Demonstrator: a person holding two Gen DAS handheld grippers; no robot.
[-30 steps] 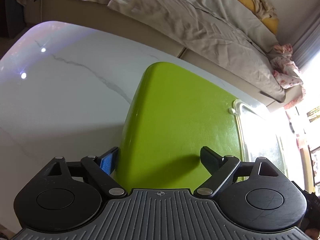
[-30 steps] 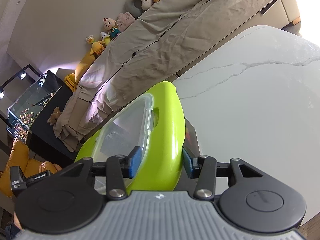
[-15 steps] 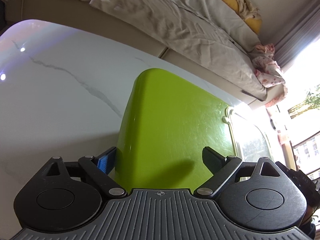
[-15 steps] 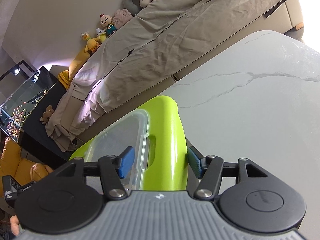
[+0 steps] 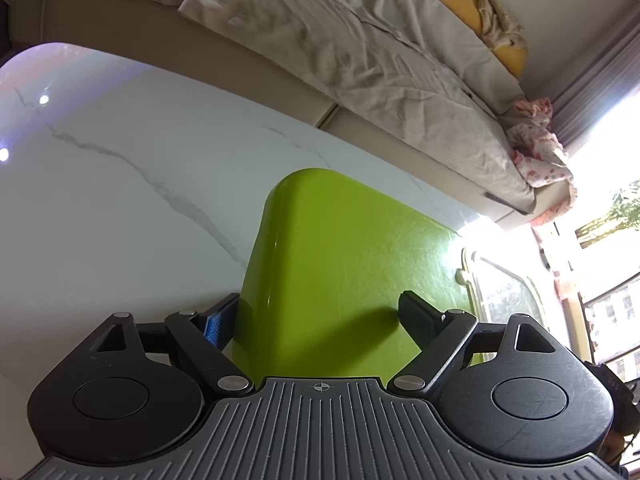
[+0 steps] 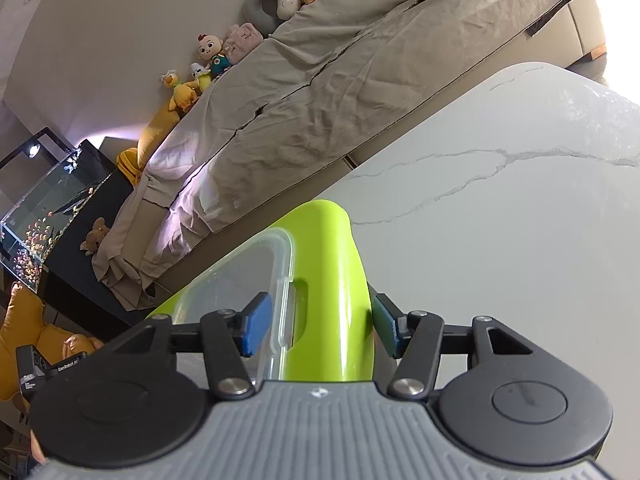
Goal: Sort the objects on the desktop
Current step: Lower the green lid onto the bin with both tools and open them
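A lime-green plastic box (image 5: 352,264) with a clear lid (image 5: 504,300) stands on the white marble table (image 5: 120,184). My left gripper (image 5: 320,316) straddles one end of the box with its jaws spread wide, one finger at the box's side and one over its top. In the right wrist view the green box (image 6: 332,280) and its clear lid (image 6: 240,276) fill the gap of my right gripper (image 6: 318,324), whose blue pads stand a little off the box on both sides.
A sofa under a beige cover (image 6: 360,72) runs along the table's far edge, with plush toys (image 6: 216,52) on it. A fish tank (image 6: 40,208) stands at the left. Bare marble tabletop (image 6: 520,220) lies right of the box.
Both grippers have drawn back along the box, so more table shows beyond it. The right gripper's jaws have opened off the box's rim.
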